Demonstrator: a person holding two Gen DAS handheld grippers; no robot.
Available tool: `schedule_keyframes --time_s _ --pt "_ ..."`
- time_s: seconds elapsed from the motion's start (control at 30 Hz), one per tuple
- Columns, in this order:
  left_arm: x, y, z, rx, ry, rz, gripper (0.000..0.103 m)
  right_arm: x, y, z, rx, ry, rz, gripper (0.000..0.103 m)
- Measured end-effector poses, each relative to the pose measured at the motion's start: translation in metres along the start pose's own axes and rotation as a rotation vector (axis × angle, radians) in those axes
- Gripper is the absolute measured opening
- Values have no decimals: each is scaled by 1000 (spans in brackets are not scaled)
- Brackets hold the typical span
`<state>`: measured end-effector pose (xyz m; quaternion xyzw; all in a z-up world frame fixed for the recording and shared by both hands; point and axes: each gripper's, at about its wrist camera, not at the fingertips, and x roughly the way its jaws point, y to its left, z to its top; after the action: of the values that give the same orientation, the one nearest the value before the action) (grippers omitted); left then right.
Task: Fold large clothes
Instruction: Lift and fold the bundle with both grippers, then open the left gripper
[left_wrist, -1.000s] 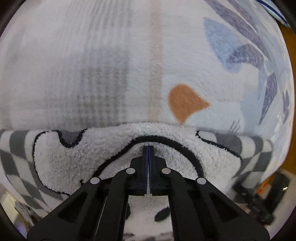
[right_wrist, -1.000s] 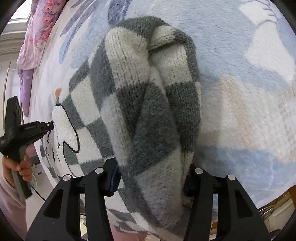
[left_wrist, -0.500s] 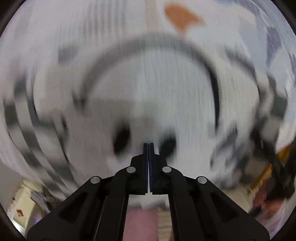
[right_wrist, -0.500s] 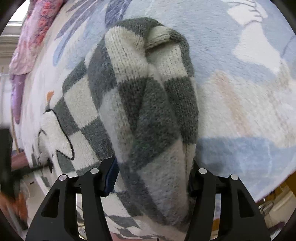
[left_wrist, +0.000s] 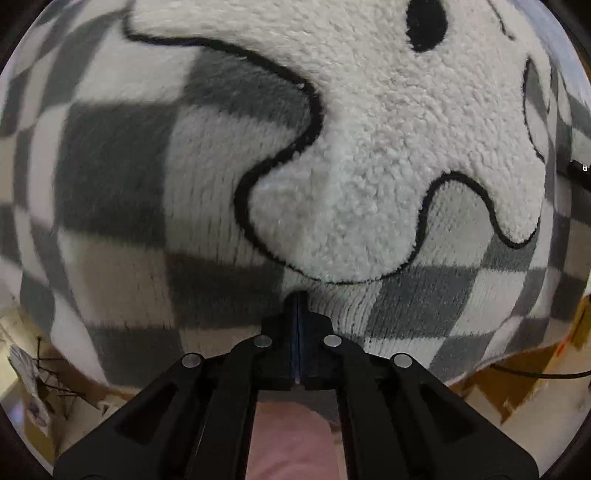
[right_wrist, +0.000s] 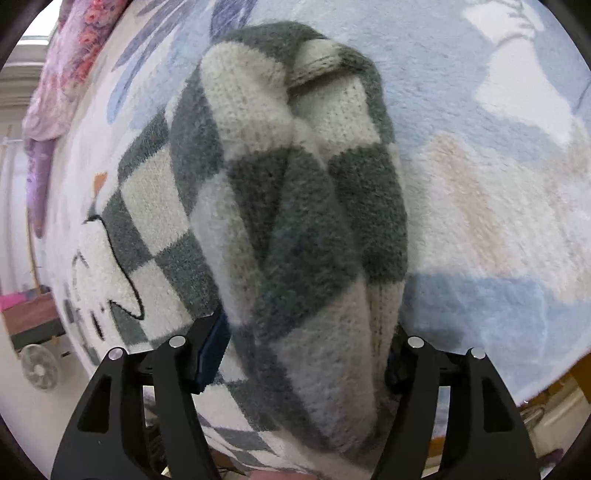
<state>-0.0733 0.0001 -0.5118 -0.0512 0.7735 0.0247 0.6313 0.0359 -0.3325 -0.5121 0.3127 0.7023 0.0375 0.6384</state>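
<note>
Right claw (right_wrist: 303, 354) is opening astride the checkered sweater's sleeve (right_wrist: 295, 206), which is running away lengthwise; left claw (left_wrist: 297, 332) is hovering shut, empty.

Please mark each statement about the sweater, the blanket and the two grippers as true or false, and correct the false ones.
1. The sweater has a grey and white check pattern. True.
2. The left gripper stands wide open. False: its fingers are shut together, with nothing seen between them.
3. A folded sleeve lies between the fingers of the right gripper. True; the jaws are opening around it.
4. The sweater lies on a bare wooden floor. False: it lies on a pale fleece blanket with blue and beige shapes.
5. A fluffy white patch with a black outline is on the sweater. True.
6. The patch is bright red. False: it is white.
</note>
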Motion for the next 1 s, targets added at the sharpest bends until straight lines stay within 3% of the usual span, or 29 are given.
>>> schedule_keyframes --time_s 0.1,0.17,0.27,0.4,0.5,0.6,0.67,0.8,1.0 --pt "-3 -4 -8 18 -34 29 2 -13 2 -7 -14 -6 3 43" --pt "-3 -8 -11 -7 -32 28 2 -25 12 -12 -70 -11 -3 39" --pt "-5 -3 -15 -1 -54 32 1 -42 30 -28 -152 -20 48 38" --pt "-6 -15 -43 -31 -124 17 2 -59 63 -52 -266 -6 82 36" --pt "-9 -14 -57 -29 -136 21 2 -70 99 -67 -301 14 177 36" --pt "-10 -15 -64 -24 -124 -16 1 -75 132 -79 -341 20 207 36" --pt "-28 -5 -67 -24 -147 -63 1 -79 150 -85 -353 18 218 36" --pt "-73 19 -78 29 -229 -57 1 -82 195 -95 -366 32 240 36" --pt "-129 77 -98 38 -309 -88 1 -65 266 -110 -432 41 178 36"
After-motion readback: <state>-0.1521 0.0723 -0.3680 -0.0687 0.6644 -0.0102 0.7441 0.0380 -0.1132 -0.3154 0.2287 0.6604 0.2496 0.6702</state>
